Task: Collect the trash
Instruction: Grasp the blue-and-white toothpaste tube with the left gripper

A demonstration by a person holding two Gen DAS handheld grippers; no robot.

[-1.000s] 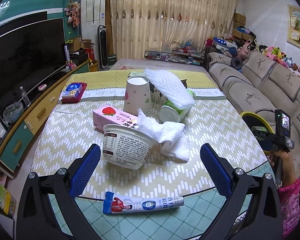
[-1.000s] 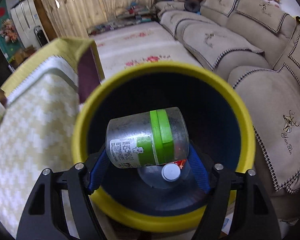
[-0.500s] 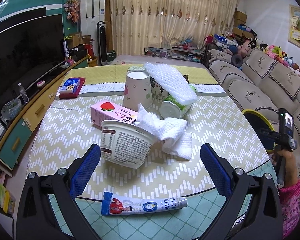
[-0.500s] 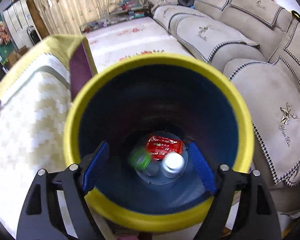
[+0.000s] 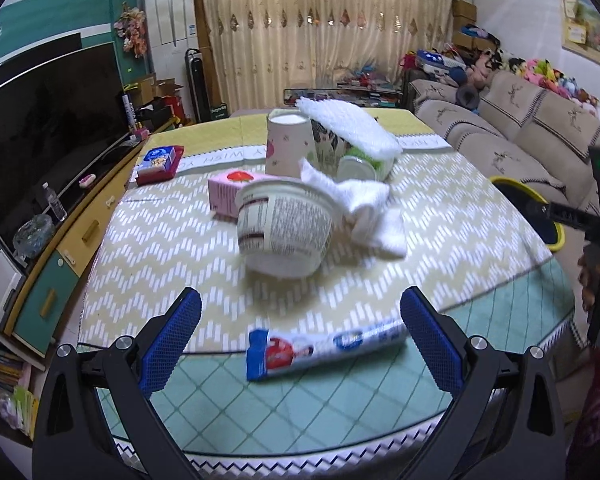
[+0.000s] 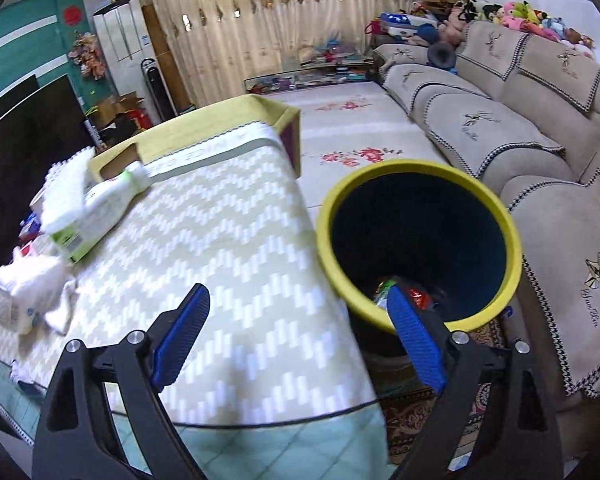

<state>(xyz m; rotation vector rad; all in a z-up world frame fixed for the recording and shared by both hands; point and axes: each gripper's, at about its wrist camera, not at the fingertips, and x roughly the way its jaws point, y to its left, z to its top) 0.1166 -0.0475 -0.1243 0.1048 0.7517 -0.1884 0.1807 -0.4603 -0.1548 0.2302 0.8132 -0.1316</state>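
While the right hand-held gripper point(image 6: 296, 338) now points across the counter point(image 6: 228, 240) edge with its blue pads spread and nothing between them, a second ago it hung over the bin pinching a silver can with a green band. That can is gone from the jaws; half a second back a green-and-silver shape lay at the bin's bottom. Judgement: one item delivered, right side free for the next pick.

Left hand-held gripper point(image 5: 300, 344): pads spread wide, empty, low over the near counter edge. It has dropped and moved in slightly over the last second; objects sit larger in its view.

Nearest trash: toothpaste tube point(image 5: 324, 350), lying flat between the left pads' line of approach, on the green-checked border. Likely next target, by position.

Beyond it: white tub point(image 5: 286, 232), tipped on its side, with crumpled white tissue point(image 5: 364, 210) spilling from its mouth. Pink carton point(image 5: 230, 196) just behind the tub. Further back: paper cup point(image 5: 289, 146) standing upside down, white foam sheet point(image 5: 348, 130) draped over a green-and-white bottle point(image 5: 360, 166).

Yellow-rimmed bin point(image 6: 420, 240) stands on the floor just beside the counter's right edge, with red and green scraps visible at the bottom.

Most trash remains on the counter; task early.
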